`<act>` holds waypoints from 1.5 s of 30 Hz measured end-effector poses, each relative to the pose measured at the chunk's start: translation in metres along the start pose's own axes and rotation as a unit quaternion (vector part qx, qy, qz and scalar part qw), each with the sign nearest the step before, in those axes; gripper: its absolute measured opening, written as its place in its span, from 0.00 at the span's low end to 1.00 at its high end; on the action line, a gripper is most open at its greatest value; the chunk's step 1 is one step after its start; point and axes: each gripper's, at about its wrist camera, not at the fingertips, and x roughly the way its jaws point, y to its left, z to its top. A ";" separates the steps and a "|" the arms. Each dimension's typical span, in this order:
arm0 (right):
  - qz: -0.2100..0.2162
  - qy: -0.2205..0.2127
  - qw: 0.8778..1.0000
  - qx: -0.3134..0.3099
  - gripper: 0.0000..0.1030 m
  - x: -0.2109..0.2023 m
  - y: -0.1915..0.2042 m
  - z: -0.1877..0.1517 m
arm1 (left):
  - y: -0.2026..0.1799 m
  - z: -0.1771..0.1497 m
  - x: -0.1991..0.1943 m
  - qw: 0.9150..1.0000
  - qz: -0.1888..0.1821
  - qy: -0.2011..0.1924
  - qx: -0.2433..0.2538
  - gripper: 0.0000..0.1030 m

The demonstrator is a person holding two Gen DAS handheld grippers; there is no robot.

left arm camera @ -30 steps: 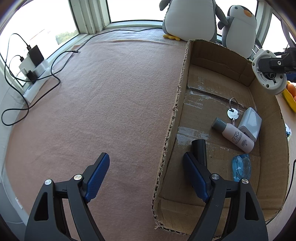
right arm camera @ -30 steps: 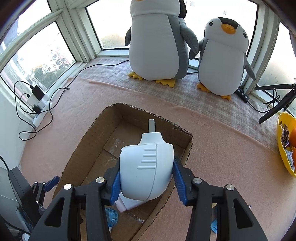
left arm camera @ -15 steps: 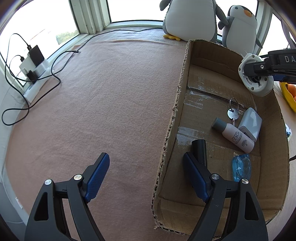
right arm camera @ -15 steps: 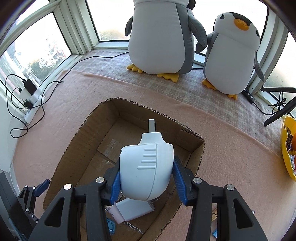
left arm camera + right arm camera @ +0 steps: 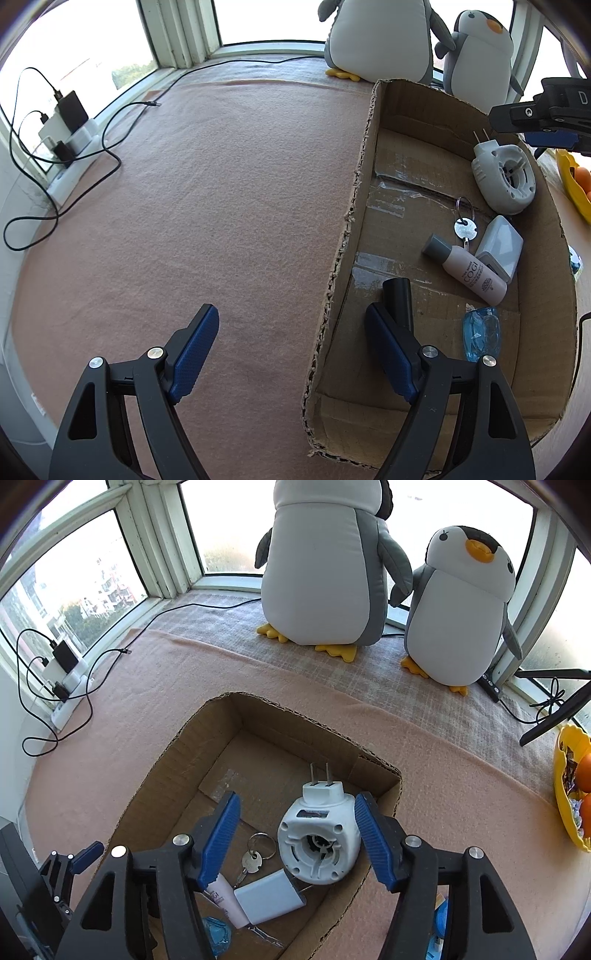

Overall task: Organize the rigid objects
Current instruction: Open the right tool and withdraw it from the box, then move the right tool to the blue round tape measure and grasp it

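Left wrist view: we see the pink felt mat filling most of the frame, w/ the cardboard box running from 1 to 5 o'clock on it. Two plush penguins stand at 12–1 o'clock, behind the box's far wall. A power strip w/ chargers and black cables sits at 9–10 o'clock by the window.

Inside the box, largest first: white plug-in device at 2 o'clock, lying on its side against the right wall, prongs pointing to the far end. Next, a grey-white case at 3 o'clock, touching a pink bottle w/ grey cap. A black tube lies near the left wall at 5 o'clock, partly behind our finger. A clear blue item sits at 4 o'clock; we can't tell what it is. A key on a ring lies just beyond the bottle cap.

Our left gripper stands apart, nothing between; one finger over the mat, the other over the box, straddling the left wall.

Right wrist view: our right gripper hangs over the box, jaws opening; the plug-in device shows between the fingers, pads clear of it, resting on the box floor. A yellow bowl w/ oranges sits at 3 o'clock, outside the box.
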 end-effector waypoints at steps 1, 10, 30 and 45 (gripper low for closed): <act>0.002 0.000 1.000 0.002 0.59 -0.001 -0.001 -0.001 | 0.000 0.000 0.000 1.000 0.000 0.000 0.000 0.81; 0.012 -0.015 1.000 0.021 0.59 -0.025 -0.013 -0.003 | 0.000 0.000 0.000 1.000 0.001 0.000 0.001 0.81; -0.054 -0.080 0.992 0.076 0.61 -0.170 -0.073 -0.048 | -0.004 0.004 0.001 1.000 -0.002 -0.001 0.024 0.81; -0.065 -0.074 0.986 0.137 0.63 -0.197 -0.109 -0.113 | -0.007 0.003 0.000 0.999 0.002 -0.005 0.040 0.81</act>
